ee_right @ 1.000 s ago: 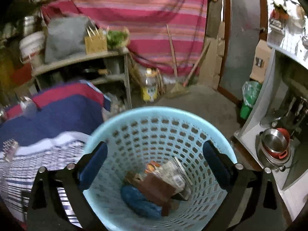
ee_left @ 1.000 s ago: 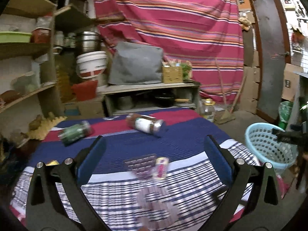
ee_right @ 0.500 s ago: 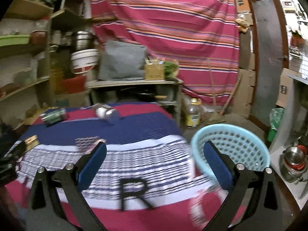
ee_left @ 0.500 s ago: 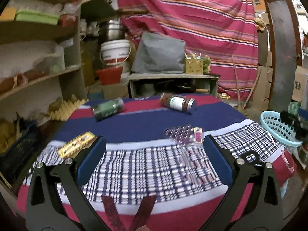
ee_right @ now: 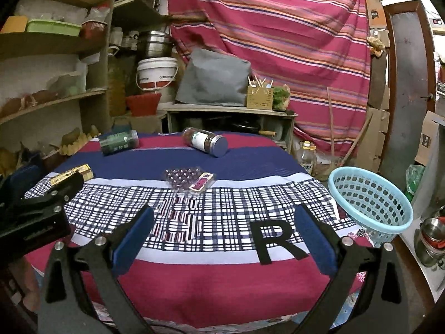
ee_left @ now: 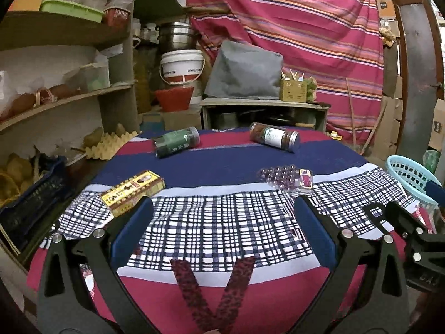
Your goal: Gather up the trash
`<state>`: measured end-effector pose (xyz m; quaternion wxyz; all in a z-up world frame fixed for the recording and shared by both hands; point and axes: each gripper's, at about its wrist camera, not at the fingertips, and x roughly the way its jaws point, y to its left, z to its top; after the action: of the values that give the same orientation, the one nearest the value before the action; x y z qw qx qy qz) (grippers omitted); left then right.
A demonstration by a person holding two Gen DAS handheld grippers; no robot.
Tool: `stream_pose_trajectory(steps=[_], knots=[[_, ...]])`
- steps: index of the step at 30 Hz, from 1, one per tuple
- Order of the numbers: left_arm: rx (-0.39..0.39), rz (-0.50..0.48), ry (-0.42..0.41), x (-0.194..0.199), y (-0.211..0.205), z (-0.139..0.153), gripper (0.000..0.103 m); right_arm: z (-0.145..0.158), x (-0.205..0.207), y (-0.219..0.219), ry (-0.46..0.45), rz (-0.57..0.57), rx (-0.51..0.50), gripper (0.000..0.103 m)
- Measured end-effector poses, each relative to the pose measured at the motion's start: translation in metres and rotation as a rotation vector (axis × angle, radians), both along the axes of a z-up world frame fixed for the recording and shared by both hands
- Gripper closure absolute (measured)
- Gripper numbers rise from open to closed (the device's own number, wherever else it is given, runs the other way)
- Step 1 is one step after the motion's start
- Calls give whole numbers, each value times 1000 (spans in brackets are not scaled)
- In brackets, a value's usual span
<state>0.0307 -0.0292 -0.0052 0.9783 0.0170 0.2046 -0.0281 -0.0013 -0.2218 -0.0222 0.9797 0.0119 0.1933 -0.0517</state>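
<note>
Trash lies on a cloth-covered table (ee_left: 222, 228): a green jar (ee_left: 177, 142) on its side at the far left, a brown-filled jar (ee_left: 274, 137) on its side at the far middle, a yellow box (ee_left: 133, 192) at the left, and a clear blister pack (ee_left: 286, 178) right of centre. A light blue basket (ee_right: 370, 199) stands on the floor beside the table's right edge. My left gripper (ee_left: 222, 228) and my right gripper (ee_right: 222, 235) both hover open over the near edge, holding nothing. The same jars (ee_right: 205, 141), blister pack (ee_right: 190, 179) and box (ee_right: 71, 174) show in the right wrist view.
Shelves (ee_left: 64, 64) with bowls and food line the left wall. A low bench (ee_left: 261, 111) with a grey cushion stands behind the table, before a striped curtain. A dark crate (ee_left: 30, 203) sits low at the left. Pots (ee_right: 431, 236) sit low at the right.
The right gripper swung from above the basket back over the table's near edge. The left gripper pulled back from the blister pack toward the near edge. Both stayed open.
</note>
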Motion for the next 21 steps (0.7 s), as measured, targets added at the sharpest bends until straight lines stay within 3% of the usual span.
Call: stream_pose_trajectory(steps=[8, 21], knots=[[15, -8, 6, 3, -5, -4, 5, 0, 5, -12, -27, -47, 45, 5], [7, -4, 15, 4, -6, -7, 5, -5, 12, -1, -16, -68, -23, 5]])
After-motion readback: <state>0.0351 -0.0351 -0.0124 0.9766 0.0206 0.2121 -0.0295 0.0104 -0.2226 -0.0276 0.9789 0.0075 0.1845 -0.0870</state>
